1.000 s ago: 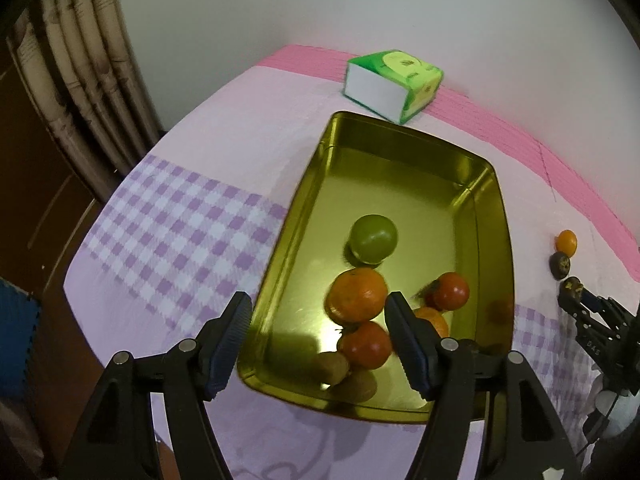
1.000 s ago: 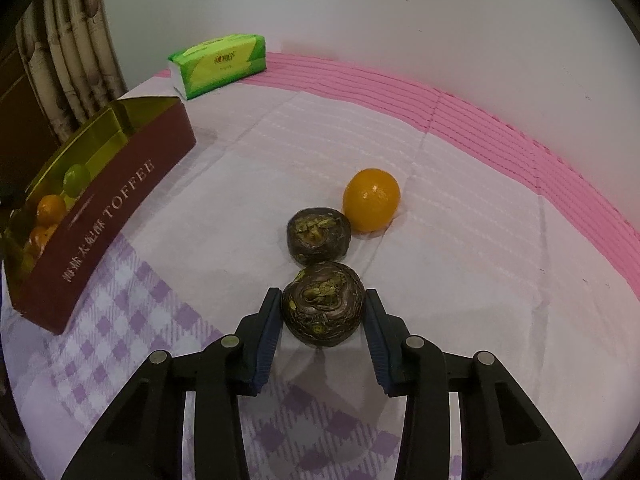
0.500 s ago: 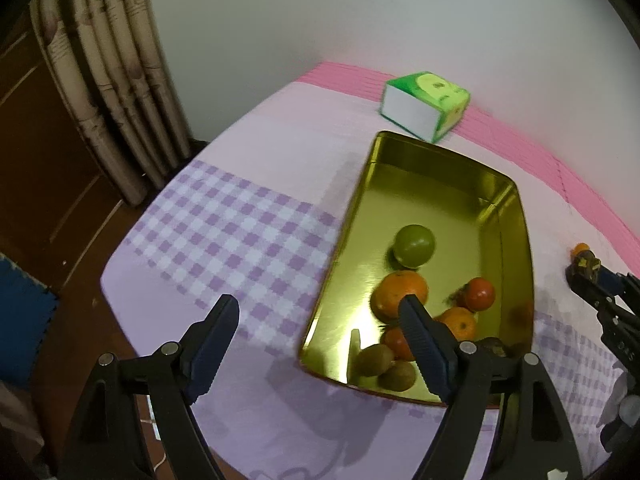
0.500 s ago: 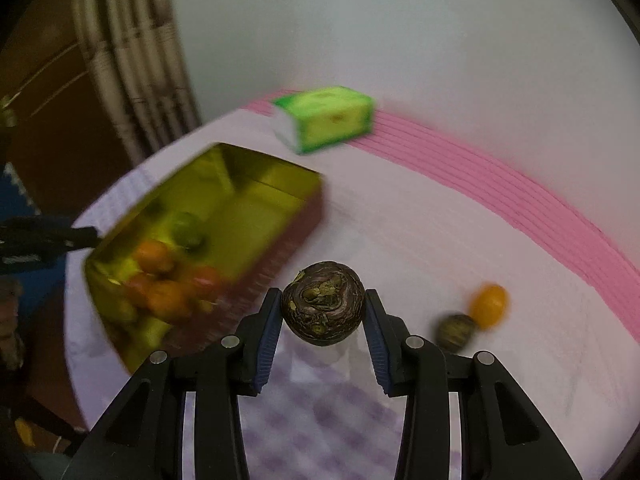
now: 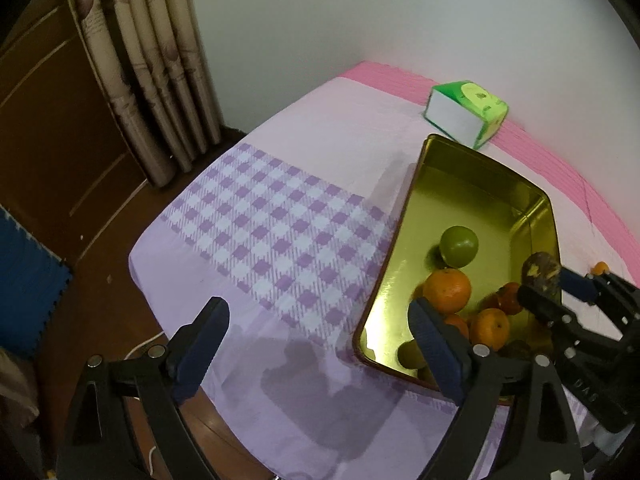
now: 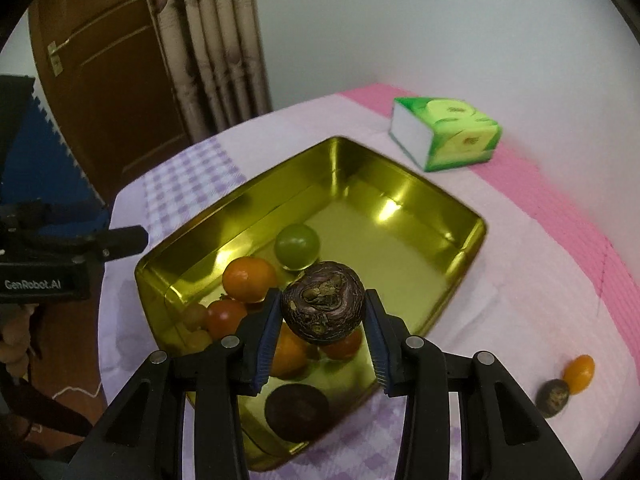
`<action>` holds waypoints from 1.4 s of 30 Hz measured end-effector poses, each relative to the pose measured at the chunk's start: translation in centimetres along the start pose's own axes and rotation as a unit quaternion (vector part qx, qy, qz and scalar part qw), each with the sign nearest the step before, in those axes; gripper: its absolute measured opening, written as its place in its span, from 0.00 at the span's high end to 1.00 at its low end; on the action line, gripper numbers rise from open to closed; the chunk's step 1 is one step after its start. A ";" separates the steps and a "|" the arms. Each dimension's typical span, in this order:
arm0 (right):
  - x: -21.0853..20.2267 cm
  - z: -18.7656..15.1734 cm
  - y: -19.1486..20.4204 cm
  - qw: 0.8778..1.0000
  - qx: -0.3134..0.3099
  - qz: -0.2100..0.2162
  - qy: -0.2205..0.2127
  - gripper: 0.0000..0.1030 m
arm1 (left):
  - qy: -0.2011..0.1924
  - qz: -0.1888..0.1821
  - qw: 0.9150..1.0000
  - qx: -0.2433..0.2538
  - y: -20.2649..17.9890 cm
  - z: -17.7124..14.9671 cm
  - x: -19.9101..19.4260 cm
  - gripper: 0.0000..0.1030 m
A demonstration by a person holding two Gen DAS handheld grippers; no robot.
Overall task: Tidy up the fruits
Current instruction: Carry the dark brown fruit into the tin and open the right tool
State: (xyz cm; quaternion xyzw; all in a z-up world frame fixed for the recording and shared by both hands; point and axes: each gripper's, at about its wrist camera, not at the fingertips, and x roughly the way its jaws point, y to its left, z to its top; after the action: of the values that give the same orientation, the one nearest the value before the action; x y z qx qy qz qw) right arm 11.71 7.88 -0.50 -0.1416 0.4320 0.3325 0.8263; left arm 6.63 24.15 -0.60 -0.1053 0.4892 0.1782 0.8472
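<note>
Dark, wrinkled passion fruit (image 6: 322,301) is hanging over the gold tin (image 6: 404,196), pinched in the right gripper (image 6: 322,336) jaws, probably for dropping in; at nine o'clock, left gripper (image 5: 320,350) jaws are spreading, holding nothing

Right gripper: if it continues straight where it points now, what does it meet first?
Probably the gold tin: the right gripper, carrying the dark fruit, points into it, towards the orange fruit; depth is unclear.
</note>
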 end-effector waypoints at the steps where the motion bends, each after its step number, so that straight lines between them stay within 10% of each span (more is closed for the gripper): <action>1: 0.1 -0.1 -0.1 1.000 -0.001 0.000 0.002 0.60 | 0.000 0.001 1.000 -0.001 0.1 0.0 0.1 0.14; 30: 0.1 -0.5 0.4 1.000 0.001 0.008 -0.003 0.45 | 0.011 0.005 1.000 -0.007 0.4 -0.1 0.9 0.14; 42: -5.5 -4.9 -8.3 0.991 0.093 -0.080 -0.055 0.26 | 0.005 0.017 1.000 0.003 -0.1 -0.2 1.0 0.14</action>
State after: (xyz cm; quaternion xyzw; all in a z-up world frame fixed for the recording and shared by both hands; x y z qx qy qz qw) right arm 12.05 -3.15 0.68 -0.0801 0.4023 0.2308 0.8823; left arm 6.97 24.15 -1.54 -0.0951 0.4954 0.1903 0.8422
